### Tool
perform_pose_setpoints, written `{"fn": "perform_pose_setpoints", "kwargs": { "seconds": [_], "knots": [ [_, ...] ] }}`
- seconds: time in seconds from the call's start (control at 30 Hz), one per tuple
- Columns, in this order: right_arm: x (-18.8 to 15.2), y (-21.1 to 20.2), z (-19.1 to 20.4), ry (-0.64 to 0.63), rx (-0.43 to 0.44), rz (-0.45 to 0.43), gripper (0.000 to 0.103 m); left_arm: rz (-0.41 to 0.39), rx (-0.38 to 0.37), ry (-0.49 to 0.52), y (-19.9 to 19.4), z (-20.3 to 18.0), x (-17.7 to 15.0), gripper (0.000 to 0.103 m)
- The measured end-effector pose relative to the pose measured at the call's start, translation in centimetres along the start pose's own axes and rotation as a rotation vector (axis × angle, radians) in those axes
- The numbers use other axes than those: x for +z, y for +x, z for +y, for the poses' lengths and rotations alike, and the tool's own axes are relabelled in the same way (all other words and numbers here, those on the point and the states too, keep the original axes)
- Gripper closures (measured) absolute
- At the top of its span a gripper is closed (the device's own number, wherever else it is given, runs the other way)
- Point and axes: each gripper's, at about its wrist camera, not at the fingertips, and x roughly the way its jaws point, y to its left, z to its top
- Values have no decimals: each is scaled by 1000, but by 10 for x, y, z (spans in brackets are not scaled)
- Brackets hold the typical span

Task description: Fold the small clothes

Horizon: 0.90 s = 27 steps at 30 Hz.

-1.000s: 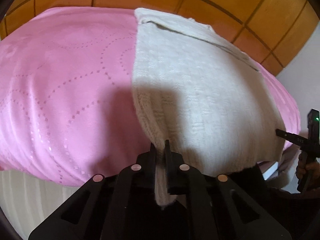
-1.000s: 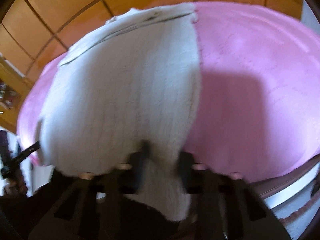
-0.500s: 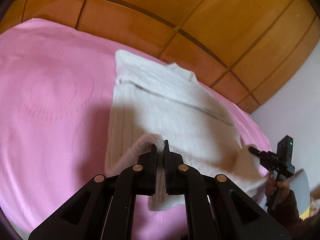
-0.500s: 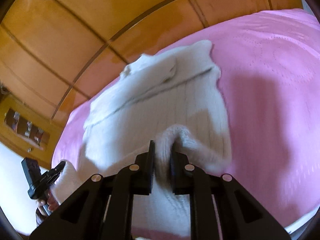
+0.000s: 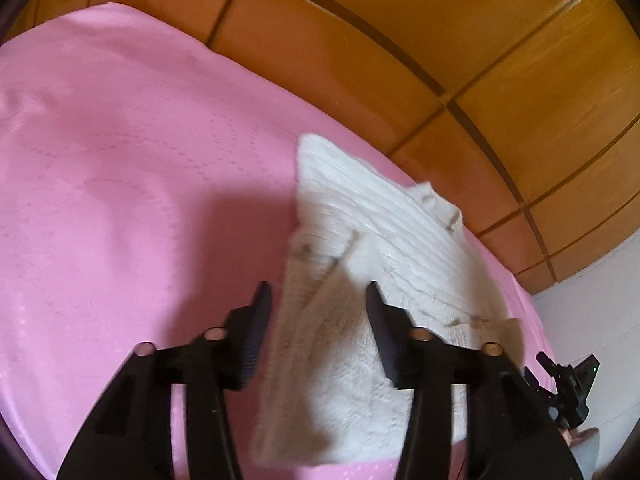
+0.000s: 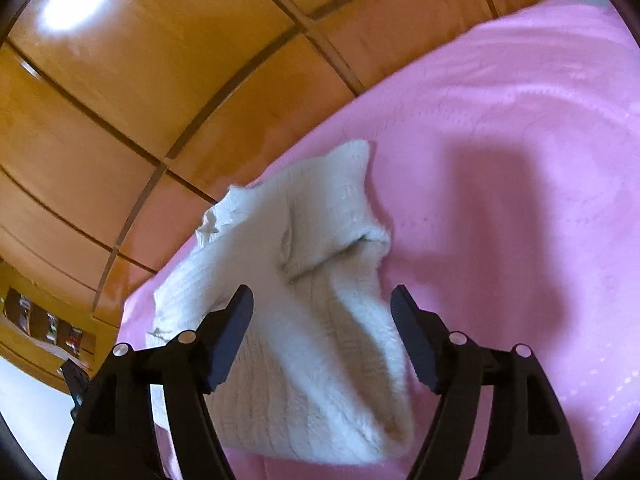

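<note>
A white knit garment [image 5: 384, 240] lies folded over on itself on the pink bedspread [image 5: 120, 200]. In the left wrist view my left gripper [image 5: 316, 298] hovers over the garment's near left part. Its jaws are opening, and the knit shows between them with neither pad touching it. My right gripper [image 6: 322, 296] stands the same way over the near right part of the garment [image 6: 320, 220], jaws opening and wide apart, pads clear of the cloth. The right gripper [image 5: 570, 384] also shows at the left view's right edge.
A wall of orange wooden panels [image 5: 440, 40] rises just behind the bed. The pink bedspread [image 6: 520, 160] stretches bare on both sides of the garment. A wooden shelf with small items [image 6: 48, 324] sits at the far left of the right wrist view. A white wall [image 5: 592, 312] is at the right.
Both grippers carried the garment's near edge up and forward, folding it over the far part. Then both let go, and their jaws now stand apart.
</note>
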Motion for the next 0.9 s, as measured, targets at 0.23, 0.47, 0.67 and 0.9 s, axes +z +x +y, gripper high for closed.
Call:
{"fn": "perform_pose_setpoints", "kwargs": {
  "seconds": [0.23,0.47,0.67,0.9],
  "knots": [
    [-42,-11,-5,-98,-30,78,27,88,-8,142,-12,13,-50,55],
    [-74,21,14,-256,-144,103,78,140,-62,172,-3,5,-78,85],
    [-76,0,29,-286,-97,109,87,109,-55,200,-31,4,-88,92],
    [-90,-42,25,-273,-57,121,88,124,-72,185,-61,8,-109,94]
  ]
}}
